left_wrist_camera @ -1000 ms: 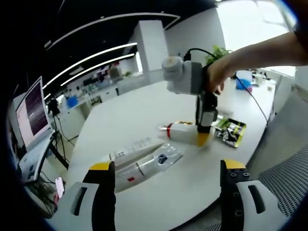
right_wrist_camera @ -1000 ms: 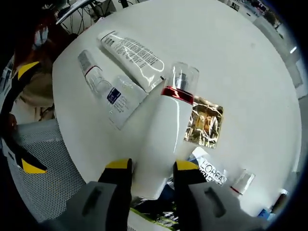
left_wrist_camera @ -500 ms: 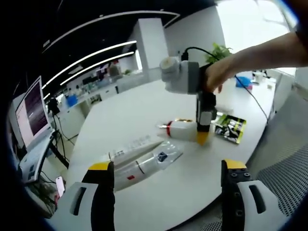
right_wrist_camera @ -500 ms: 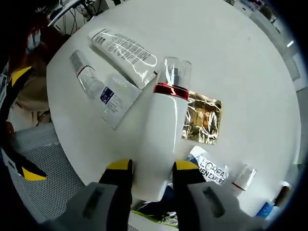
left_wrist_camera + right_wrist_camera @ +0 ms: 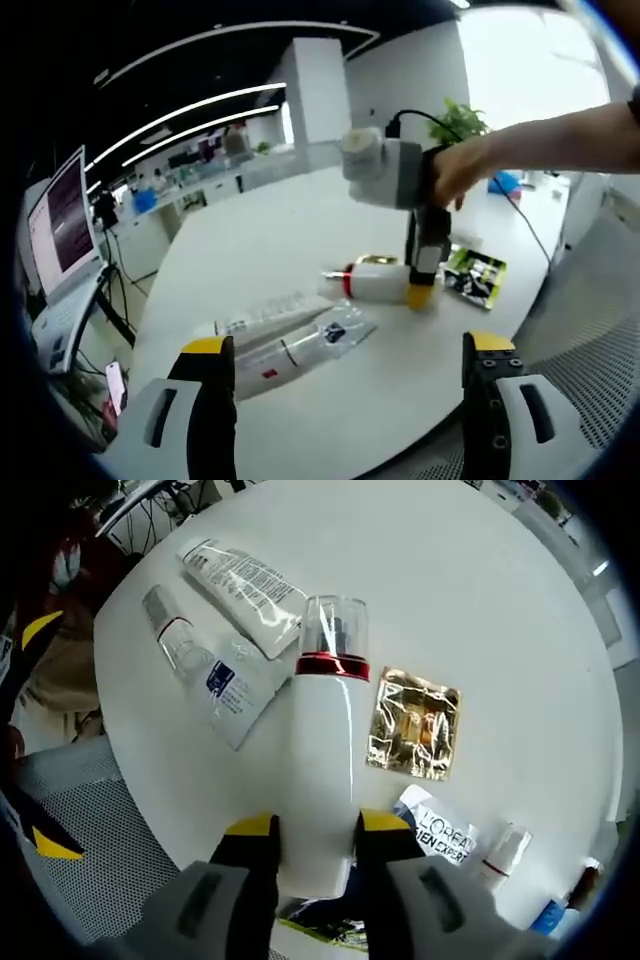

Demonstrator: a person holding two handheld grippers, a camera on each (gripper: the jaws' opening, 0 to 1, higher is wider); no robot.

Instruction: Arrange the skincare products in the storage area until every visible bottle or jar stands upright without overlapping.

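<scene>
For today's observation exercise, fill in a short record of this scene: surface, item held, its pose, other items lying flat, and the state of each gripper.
surface: round white table
item held: white bottle with red collar and clear cap
pose of bottle: lying roughly level, not upright
right gripper: shut on the bottle's base end
left gripper: open, holding nothing
lying flat: white tube, clear-capped tube, flat white sachet, gold sachet
also present: small bottle near the table's edge
</scene>
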